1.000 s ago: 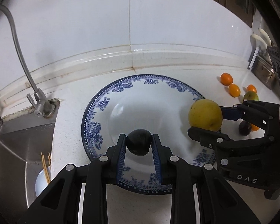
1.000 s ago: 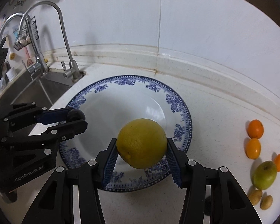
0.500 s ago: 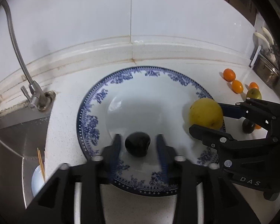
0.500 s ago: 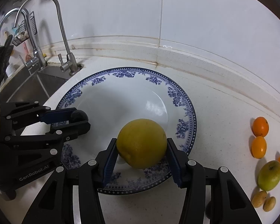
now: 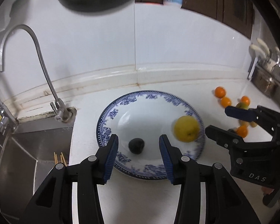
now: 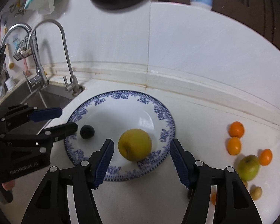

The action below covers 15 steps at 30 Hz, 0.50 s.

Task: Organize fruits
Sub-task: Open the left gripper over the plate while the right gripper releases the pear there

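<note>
The white countertop [image 6: 196,123] is carrying everything here, with a steel sink [image 5: 28,149] lying at its left and two curved faucets [image 6: 65,56] standing at the sink's back edge; a blue-and-white patterned plate [image 6: 164,115] is sitting on the counter just beside the sink.

The left gripper [image 5: 138,149] is hovering over the near rim of the plate, its jaws standing spread after having just been opening, with nothing pinched; the small dark fruit [image 5: 136,145] is lying on the plate between and just beyond the blue pads, apart from both; in the right wrist view the same gripper [image 6: 68,119] is reaching in from the sink side, and the dark fruit [image 6: 87,131] is resting just past its tips.

The right gripper [image 6: 141,158] is likewise standing wide, its jaws having just been opening; the big yellow fruit [image 6: 134,144] is sitting on the plate's near right part, between the pads but touching neither; in the left wrist view this gripper [image 5: 222,121] is appearing at the right, clear of the yellow fruit [image 5: 186,131].

Off the plate, on the counter at the right, a green apple [image 6: 249,167] is lying near three small oranges [image 6: 236,129]; two little tan fruits [image 6: 256,192] are sitting nearer the camera; they are lying well apart from the plate.
</note>
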Each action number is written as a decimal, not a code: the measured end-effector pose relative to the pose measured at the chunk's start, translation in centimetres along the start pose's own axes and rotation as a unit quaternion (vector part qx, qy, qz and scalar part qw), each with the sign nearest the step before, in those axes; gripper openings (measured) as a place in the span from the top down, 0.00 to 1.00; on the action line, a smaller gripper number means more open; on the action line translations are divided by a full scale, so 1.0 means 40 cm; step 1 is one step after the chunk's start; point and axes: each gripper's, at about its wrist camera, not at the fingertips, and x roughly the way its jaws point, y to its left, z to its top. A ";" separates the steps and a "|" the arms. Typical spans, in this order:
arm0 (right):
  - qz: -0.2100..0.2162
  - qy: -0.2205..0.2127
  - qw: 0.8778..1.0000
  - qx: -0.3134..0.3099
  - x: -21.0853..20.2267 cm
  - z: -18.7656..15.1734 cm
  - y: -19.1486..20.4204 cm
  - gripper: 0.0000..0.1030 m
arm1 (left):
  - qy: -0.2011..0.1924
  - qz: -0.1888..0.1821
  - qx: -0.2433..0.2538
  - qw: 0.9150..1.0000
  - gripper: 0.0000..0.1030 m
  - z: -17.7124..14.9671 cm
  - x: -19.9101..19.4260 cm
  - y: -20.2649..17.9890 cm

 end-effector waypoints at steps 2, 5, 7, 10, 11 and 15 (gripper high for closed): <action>-0.008 -0.007 1.000 0.003 -0.033 -0.005 -0.003 0.39 | -0.012 -0.005 -0.005 1.000 0.54 -0.001 -0.032 -0.012; -0.019 -0.019 1.000 0.013 -0.087 -0.016 -0.014 0.39 | -0.028 -0.012 -0.013 0.999 0.46 -0.003 -0.074 -0.033; -0.026 -0.026 0.999 0.023 -0.121 -0.028 -0.025 0.35 | -0.039 -0.018 -0.012 0.999 0.42 -0.006 -0.100 -0.050; -0.041 -0.034 0.998 0.044 -0.166 -0.049 -0.044 0.31 | -0.050 -0.025 -0.004 0.998 0.38 -0.011 -0.131 -0.077; -0.045 -0.035 0.997 0.050 -0.177 -0.055 -0.049 0.31 | -0.054 -0.025 0.000 0.998 0.37 -0.014 -0.141 -0.085; -0.065 -0.039 0.994 0.076 -0.226 -0.084 -0.070 0.31 | -0.066 -0.035 0.020 0.997 0.32 -0.023 -0.170 -0.121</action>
